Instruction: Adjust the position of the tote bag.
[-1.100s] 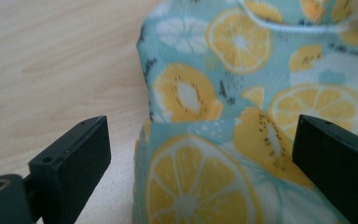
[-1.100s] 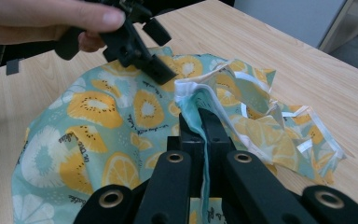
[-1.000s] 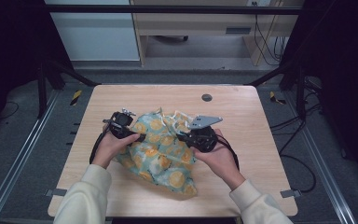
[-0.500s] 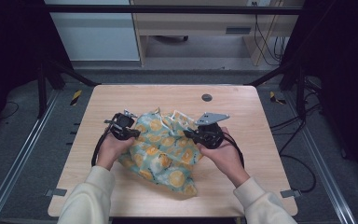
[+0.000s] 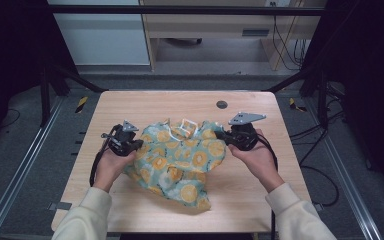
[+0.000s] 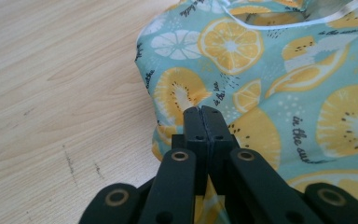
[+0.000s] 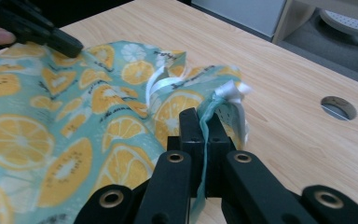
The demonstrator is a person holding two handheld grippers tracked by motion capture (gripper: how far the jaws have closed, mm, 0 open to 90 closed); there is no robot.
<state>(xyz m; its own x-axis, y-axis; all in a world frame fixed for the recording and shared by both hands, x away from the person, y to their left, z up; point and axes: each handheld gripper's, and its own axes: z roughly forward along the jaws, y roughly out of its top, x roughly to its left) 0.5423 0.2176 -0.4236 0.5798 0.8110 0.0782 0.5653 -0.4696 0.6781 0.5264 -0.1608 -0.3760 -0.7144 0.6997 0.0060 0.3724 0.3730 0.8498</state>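
The wooden counter (image 5: 130, 107) carried one thing of note, a crumpled piece of teal cloth printed with orange and lemon slices (image 5: 182, 162), lying near its middle and spilling toward the person's edge. A white ribbon strap (image 5: 186, 125) looped up from the far rim of the cloth, so it read as a bag or apron rather than a plain sheet; which one could not be told.

The person's two hands came in from the near side and held the cloth from opposite ends. The left claw (image 5: 139, 145) had just been closing, and in the left gripper view its jaws stood pressed together on a fold at the cloth's edge (image 6: 200, 109). The right claw (image 5: 224, 135) was pinching a bunched hem with a bit of white ribbon in it, the fabric running down between the black jaws (image 7: 204, 122).

The step in hand looked like spreading the cloth flat by drawing the two grips apart. To do it well, both hands probably needed to lift slightly so the middle cleared the counter, then move outward evenly, keeping the tension level so neither pinch slipped. The left bite seemed shallow, taken close to the edge, so a gentle pull suited it better than a snap. The ribbon strap deserved watching, since it could catch under the cloth as it opened.
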